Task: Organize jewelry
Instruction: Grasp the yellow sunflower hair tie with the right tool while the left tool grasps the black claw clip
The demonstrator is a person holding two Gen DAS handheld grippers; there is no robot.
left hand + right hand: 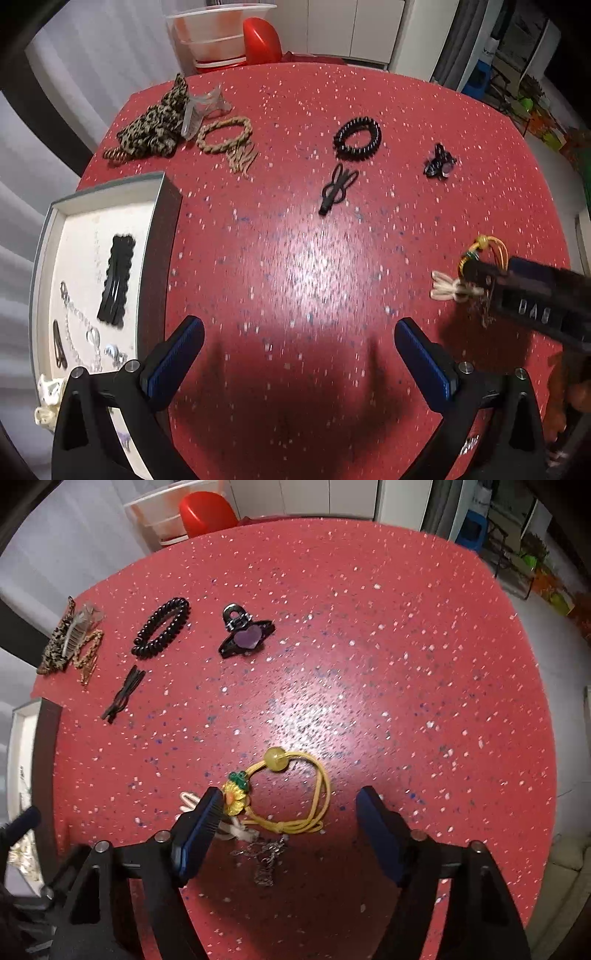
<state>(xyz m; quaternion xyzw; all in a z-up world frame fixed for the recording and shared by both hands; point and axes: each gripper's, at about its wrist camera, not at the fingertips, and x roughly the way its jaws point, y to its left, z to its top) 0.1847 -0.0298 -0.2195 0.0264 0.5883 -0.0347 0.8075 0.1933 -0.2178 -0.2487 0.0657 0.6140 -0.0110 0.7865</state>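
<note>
We've got the right gripper (290,805) spread wide over the yellow hair tie (295,794), which lies flat on the red table (406,664) betw. the pads, nearer the left pad; nothing pinched. Left gripper (299,332) also spread, empty, farther off by the tray (162,221).

Left gripper (299,354): matte black plastic frame, two angled arms with triangular cut-outs, round silver screws at the pivots, lower corners of frame. Finger pads (177,363) dark blue, ribbed faces, rounded tips. Right gripper (290,821): same build, black arms, silver screws, blue ribbed pads (201,830), black comb-like ribbing on the left pad's edge. In the left wrist view, right edge, its black body carries white lettering, reads mirrored.
</note>
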